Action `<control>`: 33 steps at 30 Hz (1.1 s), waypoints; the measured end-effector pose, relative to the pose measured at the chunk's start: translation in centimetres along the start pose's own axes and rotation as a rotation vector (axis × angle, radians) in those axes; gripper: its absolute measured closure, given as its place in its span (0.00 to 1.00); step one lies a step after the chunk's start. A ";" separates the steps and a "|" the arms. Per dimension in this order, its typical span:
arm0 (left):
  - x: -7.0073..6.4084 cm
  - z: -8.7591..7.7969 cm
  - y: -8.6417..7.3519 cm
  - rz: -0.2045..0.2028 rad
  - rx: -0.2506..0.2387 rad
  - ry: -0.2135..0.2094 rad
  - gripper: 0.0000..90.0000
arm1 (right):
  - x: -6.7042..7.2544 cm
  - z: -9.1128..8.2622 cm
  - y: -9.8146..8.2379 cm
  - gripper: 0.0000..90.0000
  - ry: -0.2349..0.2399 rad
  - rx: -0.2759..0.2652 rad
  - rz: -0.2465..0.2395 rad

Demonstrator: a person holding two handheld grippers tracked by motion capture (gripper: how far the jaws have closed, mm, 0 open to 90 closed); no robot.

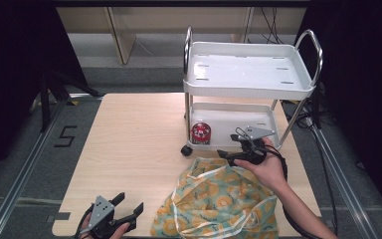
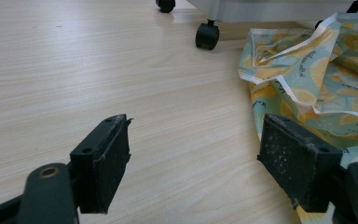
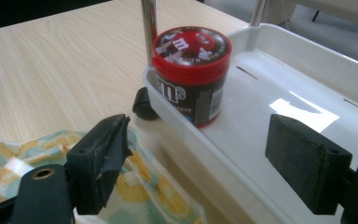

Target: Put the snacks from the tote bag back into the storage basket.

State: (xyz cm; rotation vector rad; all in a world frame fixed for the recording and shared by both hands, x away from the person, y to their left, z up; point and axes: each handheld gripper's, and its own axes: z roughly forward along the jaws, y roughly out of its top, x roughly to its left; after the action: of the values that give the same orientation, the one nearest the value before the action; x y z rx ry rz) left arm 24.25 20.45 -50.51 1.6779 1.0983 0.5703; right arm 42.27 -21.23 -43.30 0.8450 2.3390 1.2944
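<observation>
A small white two-shelf cart (image 1: 248, 89) stands on the table's far right. A red-lidded M&M's tub (image 1: 200, 133) (image 3: 189, 70) sits upright in the front left corner of its lower tray (image 3: 279, 107). A crumpled yellow lemon-print cloth (image 1: 219, 199) (image 2: 317, 79) (image 3: 23, 163) lies in front of the cart. My right gripper (image 1: 227, 155) (image 3: 205, 172) is open just short of the lower tray, the tub a little ahead between its jaws' lines. My left gripper (image 1: 129, 204) (image 2: 196, 163) is open and empty at the table's near left edge, beside the cloth.
The cart's black castors (image 2: 207, 36) (image 3: 143, 105) rest on the wooden table (image 1: 134, 144). The cart's top shelf (image 1: 243, 69) is bare. Floor rails (image 1: 30, 159) run along both sides of the table.
</observation>
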 end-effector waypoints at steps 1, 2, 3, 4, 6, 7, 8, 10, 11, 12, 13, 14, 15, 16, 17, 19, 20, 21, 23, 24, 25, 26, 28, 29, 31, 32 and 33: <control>0.0 -0.1 0.0 -0.002 0.009 0.007 0.26 | 0.2 -0.2 -0.2 0.24 -0.021 -0.001 0.012; 0.0 -0.1 0.0 0.002 0.011 0.006 0.26 | 0.2 -0.4 -0.3 0.24 -0.012 -0.003 0.014; 0.0 -0.1 0.0 0.003 0.011 0.007 0.26 | 0.3 -0.6 -0.3 0.25 -0.001 0.001 0.019; 0.0 -0.1 0.0 0.003 0.012 0.007 0.26 | 0.6 -0.9 -0.5 0.25 -0.007 0.006 0.040; 0.0 -0.1 0.0 0.004 0.012 0.007 0.26 | 0.8 -1.2 -0.6 0.25 -0.003 0.005 0.045; -0.1 0.0 0.0 -0.003 0.009 0.005 0.26 | 0.5 -1.3 -0.7 0.25 -0.002 -0.011 0.000; -0.1 0.0 0.0 -0.005 0.006 0.004 0.26 | 0.9 -1.6 -0.9 0.25 -0.002 0.005 0.040; 0.0 0.1 0.0 -0.004 -0.001 -0.003 0.26 | 0.8 -1.8 -1.1 0.25 -0.004 -0.002 0.021; -0.1 0.0 0.0 -0.005 0.004 0.003 0.26 | 0.9 -1.9 -1.2 0.25 -0.002 -0.004 0.023; 0.0 -0.1 0.0 0.004 0.013 0.006 0.26 | 1.2 -2.1 -1.3 0.25 -0.004 0.009 0.048; 0.0 0.0 0.0 0.003 0.013 0.006 0.26 | 1.0 -2.2 -1.4 0.25 -0.004 -0.002 0.032; 0.0 0.0 0.0 -0.002 0.002 -0.001 0.26 | 1.0 -2.2 -1.6 0.25 0.006 -0.006 0.024; 0.0 -0.1 0.0 0.003 0.015 0.007 0.26 | 1.3 -2.5 -1.6 0.25 -0.001 0.006 0.053; 0.0 0.0 0.0 0.002 0.004 -0.001 0.26 | 1.2 -2.6 -1.8 0.25 -0.011 0.001 0.038; 0.0 0.0 0.0 -0.001 0.005 0.001 0.26 | 1.2 -2.6 -1.9 0.25 -0.006 -0.001 0.043; -0.1 0.1 0.0 -0.021 -0.002 0.001 0.26 | 1.2 -2.8 -2.2 0.25 0.001 -0.001 0.031; -0.1 0.1 -0.1 -0.021 -0.001 0.000 0.26 | 1.3 -2.8 -2.3 0.25 -0.001 -0.004 0.033; 0.0 0.2 0.0 -0.005 -0.001 -0.008 0.26 | 1.5 -3.0 -2.5 0.25 -0.001 0.009 0.053; 0.0 0.1 0.0 0.000 0.003 -0.007 0.26 | 1.5 -3.1 -2.8 0.25 -0.006 0.003 0.036; 0.1 0.1 0.0 0.010 0.003 -0.009 0.26 | 1.5 -3.2 -2.9 0.25 -0.004 0.001 0.030; 0.0 0.1 0.0 0.007 0.003 -0.008 0.26 | 1.5 -3.2 -3.1 0.25 -0.001 -0.005 0.028; 0.1 0.1 0.0 0.007 0.002 -0.007 0.26 | 1.6 -3.3 -3.2 0.25 0.010 0.005 0.034; 0.0 0.1 0.0 -0.009 0.003 -0.002 0.26 | 1.7 -3.5 -3.5 0.25 -0.007 0.004 0.037; 0.0 0.1 0.0 -0.008 0.003 -0.002 0.26 | 1.8 -3.5 -3.6 0.25 -0.006 -0.006 0.025; 0.0 0.1 0.0 -0.003 0.003 -0.004 0.26 | 1.9 -3.8 -3.9 0.25 0.011 0.002 0.036; 0.0 0.1 0.0 -0.001 0.004 -0.006 0.26 | 1.9 -3.9 -4.1 0.25 0.002 0.006 0.038; 0.1 0.1 0.0 0.010 0.004 -0.008 0.26 | 2.1 -4.1 -4.2 0.25 0.000 0.008 0.059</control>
State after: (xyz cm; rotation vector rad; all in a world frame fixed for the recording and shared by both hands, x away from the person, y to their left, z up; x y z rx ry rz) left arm 24.38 20.44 -50.57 1.6889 1.0863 0.5676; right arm 37.01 -24.26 -44.76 0.9233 2.3375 1.3090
